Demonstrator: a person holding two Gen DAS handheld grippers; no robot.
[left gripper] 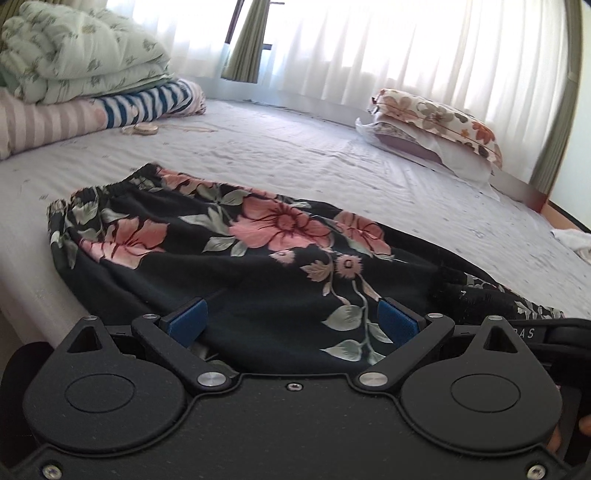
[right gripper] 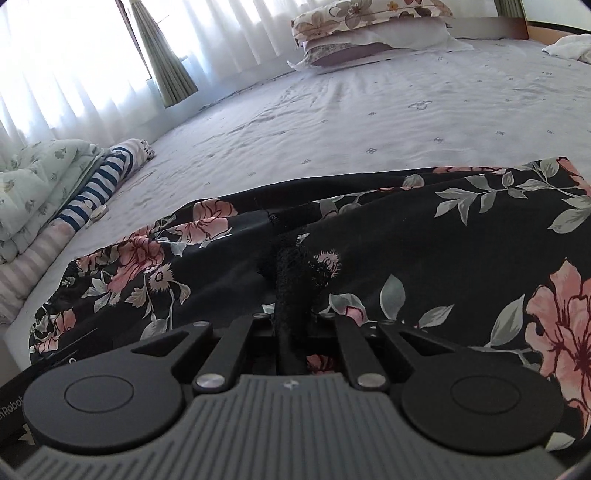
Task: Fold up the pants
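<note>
- Left wrist view: the pants [left gripper: 207, 251], black with big pink flowers and grey-green leaves, lie spread on the bed [left gripper: 332, 162], elastic waistband at the far-left end, the rest running toward the lower right.
- The left gripper [left gripper: 291, 325] sits low over the near edge of the pants. Its blue fingers [left gripper: 186, 321] are spread wide, with dark fabric lying between them and running back into the gripper, but the pads aren't pressing on it, so it's released, not grasping.
- Back left there's a stack of folded bedding: a pale green floral quilt [left gripper: 74, 55] on top, a blue-and-white striped piece [left gripper: 147, 103] and a pink striped one [left gripper: 44, 122] under it. A small round thing [left gripper: 142, 128] lies on the sheet just beside the stack, too small to tell what.
- Far right, a floral pillow [left gripper: 436, 118] on top of a paler one, white curtains [left gripper: 369, 48] glowing behind everything.
- Right wrist view: the right gripper [right gripper: 291, 325] is clenched tight on a bunched ridge of the pants [right gripper: 424, 240], a dark lacy-looking bit of fabric pinched right between the fingers.
- The pants fill the near half of the frame, lying across the bed [right gripper: 332, 122] from the lower left to the right edge.
- The same quilt [right gripper: 33, 184] stack sits at left, pillow [right gripper: 351, 18] at the top, and a crumpled white cloth [right gripper: 569, 46] in the top-right corner.
</note>
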